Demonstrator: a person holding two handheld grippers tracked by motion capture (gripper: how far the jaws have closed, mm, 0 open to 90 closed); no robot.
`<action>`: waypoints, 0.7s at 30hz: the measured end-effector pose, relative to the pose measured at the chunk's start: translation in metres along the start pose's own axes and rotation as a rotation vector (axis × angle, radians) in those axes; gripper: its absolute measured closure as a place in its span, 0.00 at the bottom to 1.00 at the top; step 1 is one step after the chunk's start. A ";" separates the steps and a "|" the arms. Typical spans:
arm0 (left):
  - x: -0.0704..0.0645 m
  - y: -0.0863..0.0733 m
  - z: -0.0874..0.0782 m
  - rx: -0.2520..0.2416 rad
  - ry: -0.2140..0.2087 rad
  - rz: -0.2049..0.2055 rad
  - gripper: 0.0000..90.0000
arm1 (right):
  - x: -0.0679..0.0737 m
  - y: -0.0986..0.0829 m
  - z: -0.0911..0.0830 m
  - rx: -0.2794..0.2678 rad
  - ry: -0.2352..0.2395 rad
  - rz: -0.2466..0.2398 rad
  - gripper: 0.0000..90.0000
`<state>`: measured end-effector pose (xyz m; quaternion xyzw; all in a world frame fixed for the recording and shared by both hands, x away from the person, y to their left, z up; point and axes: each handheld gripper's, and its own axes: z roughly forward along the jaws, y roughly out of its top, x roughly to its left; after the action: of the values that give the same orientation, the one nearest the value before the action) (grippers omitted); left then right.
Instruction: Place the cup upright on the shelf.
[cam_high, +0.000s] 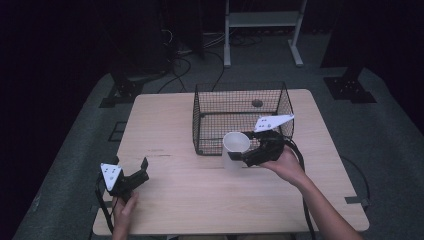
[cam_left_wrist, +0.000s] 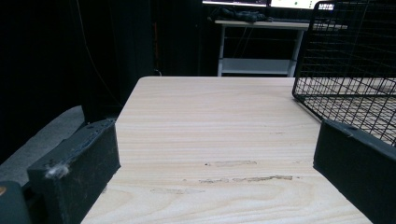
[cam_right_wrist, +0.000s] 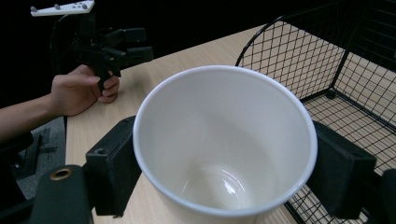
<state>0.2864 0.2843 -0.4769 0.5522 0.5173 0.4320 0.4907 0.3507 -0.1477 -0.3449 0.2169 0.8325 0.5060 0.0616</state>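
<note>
A white paper cup (cam_high: 235, 148) (cam_right_wrist: 224, 144) stands upright and empty, raised a little above the table just in front of the black wire basket (cam_high: 240, 95) (cam_right_wrist: 327, 56). My right gripper (cam_high: 247, 150) (cam_right_wrist: 224, 177) is shut on the cup, one black jaw on each side of its wall. My left gripper (cam_high: 140, 172) (cam_left_wrist: 215, 172) rests near the table's front left corner, open, with bare wood between its jaws. It also appears far off in the right gripper view as the left gripper (cam_right_wrist: 126, 44), held in a hand.
The light wooden table (cam_high: 165, 125) (cam_left_wrist: 210, 116) has free room across its left half and front. The wire basket (cam_left_wrist: 355, 60) has a small dark round object (cam_high: 257, 103) on its floor. A white metal stand (cam_high: 262, 22) sits on the floor behind.
</note>
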 end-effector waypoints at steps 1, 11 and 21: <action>0.000 0.000 0.000 0.001 0.000 0.000 0.00 | -0.001 0.002 0.000 0.000 0.000 -0.002 0.22; 0.000 0.000 0.000 -0.002 0.000 -0.004 0.00 | -0.010 0.017 -0.002 0.007 -0.003 -0.005 0.22; 0.000 0.000 0.000 -0.002 -0.001 -0.002 0.00 | -0.018 0.033 0.001 0.013 -0.010 -0.016 0.22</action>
<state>0.2864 0.2844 -0.4769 0.5514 0.5174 0.4318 0.4917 0.3769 -0.1413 -0.3193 0.2132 0.8371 0.4991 0.0687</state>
